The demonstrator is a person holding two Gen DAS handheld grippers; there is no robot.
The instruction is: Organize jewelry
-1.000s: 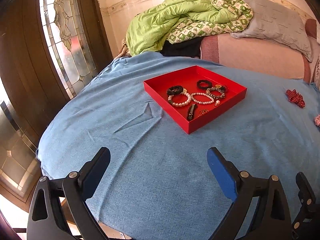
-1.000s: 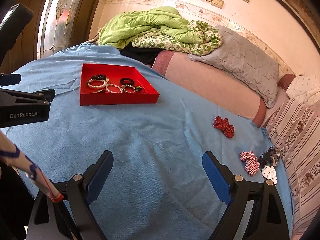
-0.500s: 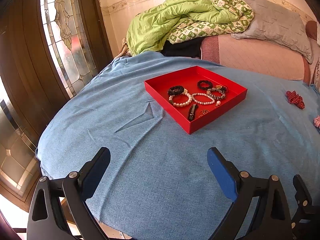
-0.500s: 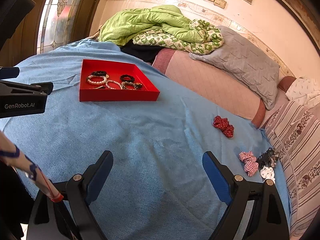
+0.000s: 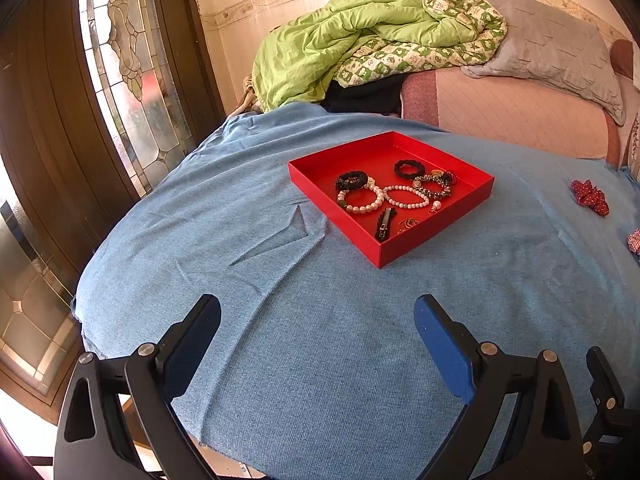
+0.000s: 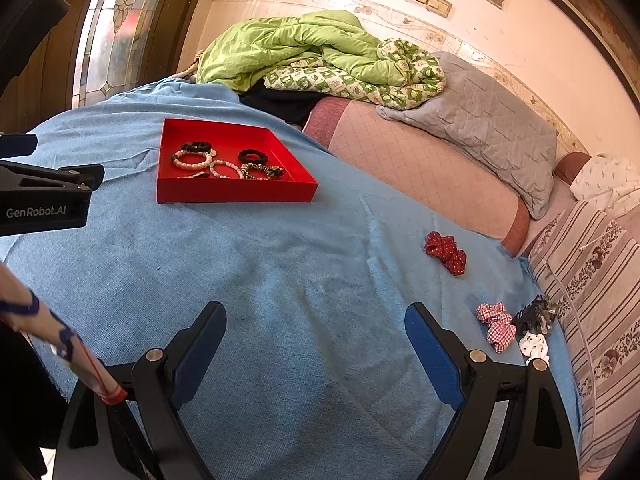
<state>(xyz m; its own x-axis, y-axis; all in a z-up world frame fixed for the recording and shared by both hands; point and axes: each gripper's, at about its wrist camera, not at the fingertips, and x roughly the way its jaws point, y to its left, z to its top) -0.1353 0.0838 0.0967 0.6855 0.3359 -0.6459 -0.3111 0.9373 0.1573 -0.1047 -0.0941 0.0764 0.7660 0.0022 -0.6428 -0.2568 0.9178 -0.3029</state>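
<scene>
A red tray [image 5: 416, 246] [image 6: 236, 193] sits on the blue cloth and holds pearl bracelets [image 5: 362, 200], black scrunchies [image 5: 408, 168], a hair clip [image 5: 385, 222] and small rings. A red dotted scrunchie [image 6: 446, 251] [image 5: 590, 197] lies on the cloth to the right of the tray. A red checked scrunchie [image 6: 496, 325], a black one [image 6: 534, 314] and a white one [image 6: 532, 346] lie near the cloth's right edge. My left gripper [image 5: 318, 326] and right gripper [image 6: 316, 332] are both open and empty, above the near part of the cloth.
The blue cloth [image 5: 320, 360] covers a rounded surface that drops off at the left and front. A green blanket [image 5: 352, 40] and grey pillow [image 6: 488, 124] lie behind on a pink bed. A stained-glass door [image 5: 120, 60] stands to the left. The left gripper's body [image 6: 44, 200] shows at the right view's left edge.
Both grippers have drifted slightly; the tray sits a little lower in the right wrist view. Nothing on the cloth has moved.
</scene>
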